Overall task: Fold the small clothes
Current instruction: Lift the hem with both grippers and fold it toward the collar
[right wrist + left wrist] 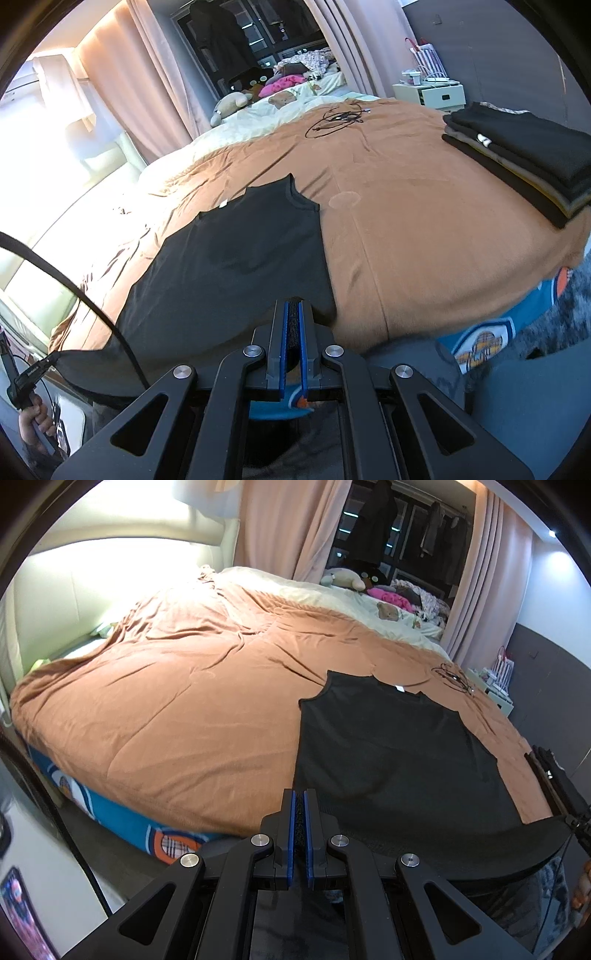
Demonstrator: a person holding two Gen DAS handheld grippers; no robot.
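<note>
A black sleeveless top (391,749) lies flat on the brown bedspread (184,701), neck toward the far side; it also shows in the right wrist view (236,258). My left gripper (299,797) is shut on the top's near left hem corner. My right gripper (293,310) is shut on the near right hem corner. The hem hangs stretched between the two grippers off the bed's near edge (480,853).
A stack of folded dark clothes (524,155) sits at the bed's right edge. A tangled black cable (340,118) lies on the bedspread beyond the top. Plush toys (232,103) and clothes sit at the far end. A white nightstand (432,94) stands beyond.
</note>
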